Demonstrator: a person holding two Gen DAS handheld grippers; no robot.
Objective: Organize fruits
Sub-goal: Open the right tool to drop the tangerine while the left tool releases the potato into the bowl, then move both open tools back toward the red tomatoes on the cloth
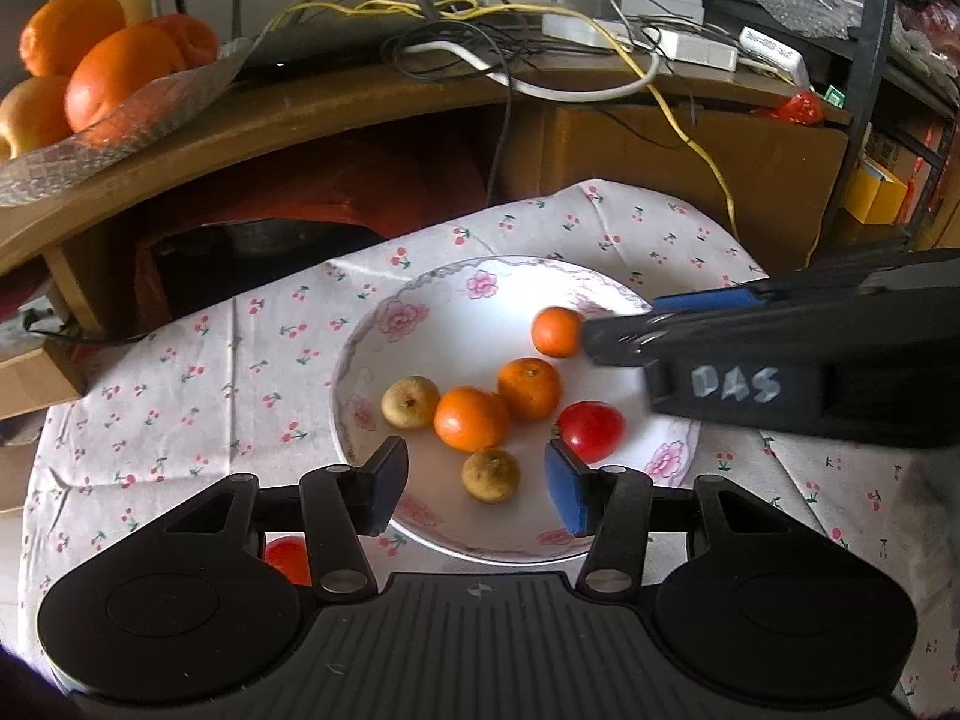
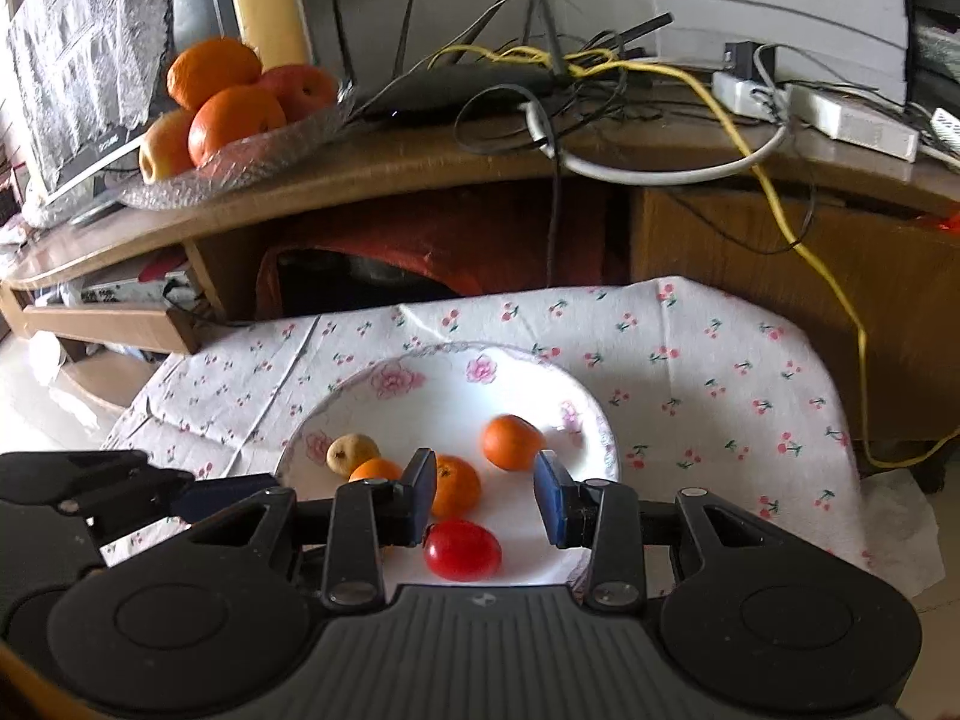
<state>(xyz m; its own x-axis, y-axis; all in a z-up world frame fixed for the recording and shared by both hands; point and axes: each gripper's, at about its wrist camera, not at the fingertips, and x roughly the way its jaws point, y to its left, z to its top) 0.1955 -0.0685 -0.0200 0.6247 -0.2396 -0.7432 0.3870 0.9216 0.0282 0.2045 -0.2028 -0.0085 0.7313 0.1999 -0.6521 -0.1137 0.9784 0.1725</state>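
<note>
White porcelain with pink flowers makes the plate (image 1: 384, 324), which sits on a cherry-printed cloth (image 1: 180, 372) and already holds most of the small fruits. I count three oranges on it, the farthest one (image 1: 557, 332) lying just beside the tips of the right gripper (image 2: 485, 495), then two yellowish-brown fruits (image 1: 491, 474) and one red tomato (image 1: 591, 429). A second red fruit (image 1: 287, 558) is not on the plate; it lies on the cloth, half hidden under the left gripper (image 1: 474, 483). Both grippers are released, with their jaws wide apart and nothing between the blue pads. The right one hovers low over the near part of the plate, and the left one hangs over the plate's near rim. I judge that the collecting step is almost complete, and that the red fruit on the cloth is the one left. The next move probably asks the left gripper to pull back and lower around that fruit, then close gently, because it looks soft and round and could roll off the cloth.
</note>
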